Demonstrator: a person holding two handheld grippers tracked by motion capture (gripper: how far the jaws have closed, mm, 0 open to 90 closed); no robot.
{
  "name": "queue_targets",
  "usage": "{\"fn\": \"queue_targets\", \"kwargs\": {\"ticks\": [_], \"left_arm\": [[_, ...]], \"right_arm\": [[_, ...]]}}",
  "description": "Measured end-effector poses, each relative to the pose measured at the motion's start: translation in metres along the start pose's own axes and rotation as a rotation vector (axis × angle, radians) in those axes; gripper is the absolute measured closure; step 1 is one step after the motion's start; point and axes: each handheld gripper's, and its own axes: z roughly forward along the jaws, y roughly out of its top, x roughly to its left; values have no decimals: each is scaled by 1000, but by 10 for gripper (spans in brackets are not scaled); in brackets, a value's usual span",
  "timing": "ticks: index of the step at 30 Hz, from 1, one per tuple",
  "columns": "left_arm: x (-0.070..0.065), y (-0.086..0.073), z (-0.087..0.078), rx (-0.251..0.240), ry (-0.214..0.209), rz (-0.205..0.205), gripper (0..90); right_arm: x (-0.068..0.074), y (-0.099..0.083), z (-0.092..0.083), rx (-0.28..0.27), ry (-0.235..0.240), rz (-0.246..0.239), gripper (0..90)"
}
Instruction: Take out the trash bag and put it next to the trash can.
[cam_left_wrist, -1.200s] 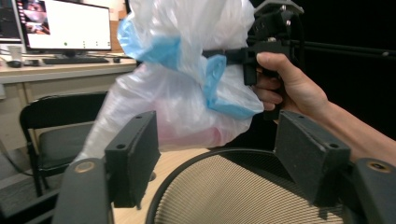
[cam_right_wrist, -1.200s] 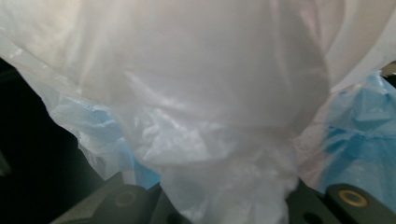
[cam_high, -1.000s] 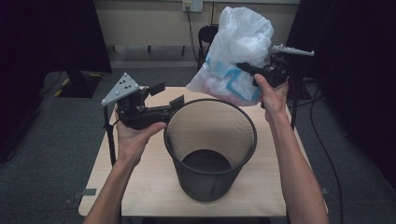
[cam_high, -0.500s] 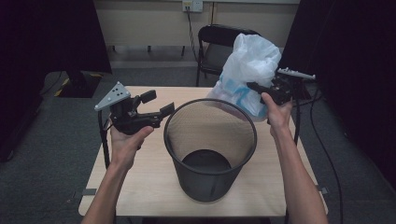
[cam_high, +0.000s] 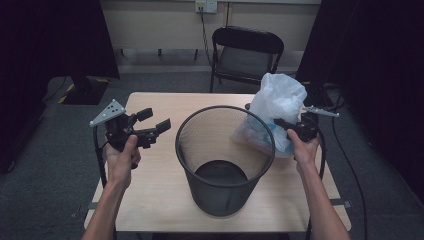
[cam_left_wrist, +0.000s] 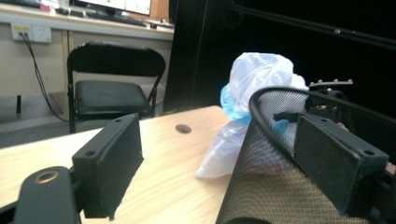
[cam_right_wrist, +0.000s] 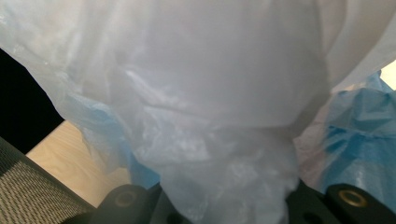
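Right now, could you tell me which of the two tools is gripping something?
The right tool, shut on the white plastic bag beside the bin; the left tool stands open and empty.

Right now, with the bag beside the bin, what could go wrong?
1. The right gripper pinches only thin plastic of the bag, so the bag may slip or tear.
2. The bag sits close to the bin rim on the table; moving it could snag the rim or tip the bin.
3. The left gripper is open and off the bin, so nothing steadies it.
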Motion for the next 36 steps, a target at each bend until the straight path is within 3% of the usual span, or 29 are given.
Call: {"fn": "queue_targets", "kwargs": {"ticks": [5, 8, 13, 18, 19, 21, 24, 32, 35, 36], "left_arm": [[7, -12, 2, 30, 0, -20, 154], [8, -19, 3, 60, 26, -20, 154], [16, -34, 1, 112, 48, -8, 159], [27, -66, 2, 204, 101, -15, 160], [28, -74, 4, 225, 132, -2, 160], [31, -86, 9, 280, 148, 3, 161], [31, -101, 14, 328, 147, 26, 169], [32, -143, 17, 461, 160, 19, 169], [30, -156, 19, 518, 168, 35, 169], [29, -159, 19, 526, 160, 22, 169]], "right_arm": [[-6, -17, -3, 32, -32, -9, 881], [-7, -29, -3, 53, -47, -21, 880], [-9, -54, 0, 130, -71, -56, 872], [-16, -70, 5, 183, -73, -41, 815], [-18, -73, 7, 188, -76, -38, 803], [-21, -79, 11, 188, -74, -20, 786], [-26, -82, 17, 180, -87, -5, 773], [-39, -78, 30, 174, -121, 10, 718], [-45, -76, 34, 168, -131, 27, 704], [-46, -75, 35, 166, -139, 27, 700]]}}
